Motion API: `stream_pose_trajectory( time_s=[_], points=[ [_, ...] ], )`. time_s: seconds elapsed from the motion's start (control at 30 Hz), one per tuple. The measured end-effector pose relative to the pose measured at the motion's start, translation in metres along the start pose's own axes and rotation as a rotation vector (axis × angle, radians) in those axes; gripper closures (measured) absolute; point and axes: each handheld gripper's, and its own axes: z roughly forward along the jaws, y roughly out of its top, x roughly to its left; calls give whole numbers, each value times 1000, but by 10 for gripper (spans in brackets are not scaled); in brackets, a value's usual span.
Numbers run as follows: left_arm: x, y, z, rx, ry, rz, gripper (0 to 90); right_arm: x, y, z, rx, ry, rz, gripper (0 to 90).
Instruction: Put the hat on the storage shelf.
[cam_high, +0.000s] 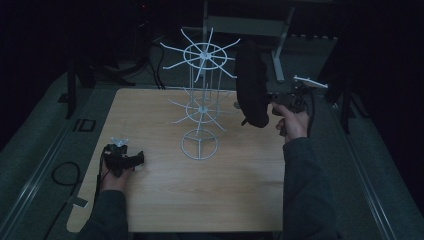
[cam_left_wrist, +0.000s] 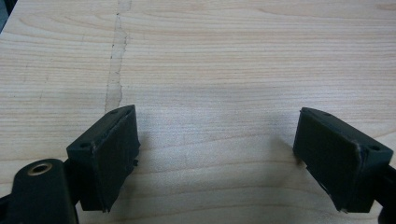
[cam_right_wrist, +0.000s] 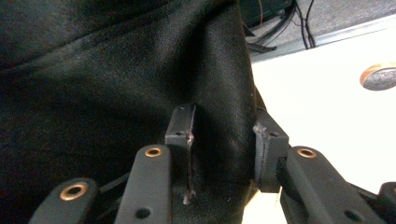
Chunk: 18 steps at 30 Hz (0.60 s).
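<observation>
From the high view I have the right gripper up at the right of centre, held in the right hand, with a black cloth object hanging from it just to the right of the white wire rack. I can't make out what the cloth thing is; it looks like a dark hat or pouch, standing tall and narrow from this angle. In the right gripper view the black cloth object covers the left and centre of the frame, and my two jaws are pinched on a fold of it, with only that fabric between them. At the right edge of that view I see a round metal disc set in the pale surface.

The left gripper sits at the lower left of the high view, low over the wooden surface, held in the left hand. In the left gripper view the jaws are spread wide with nothing between them, just bare wood grain and a faint vertical stain at upper left.

The rack stands in the middle of the surface on a ring base, with two tiers of radiating arms.
</observation>
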Motion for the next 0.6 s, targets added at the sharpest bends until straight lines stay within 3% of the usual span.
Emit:
stream_pose_trajectory(
  time_s=[0.6],
  points=[
    [0, 0, 0, -1, 0, -1, 151, -6, -5, -7, -9, -7, -15, 635]
  ],
)
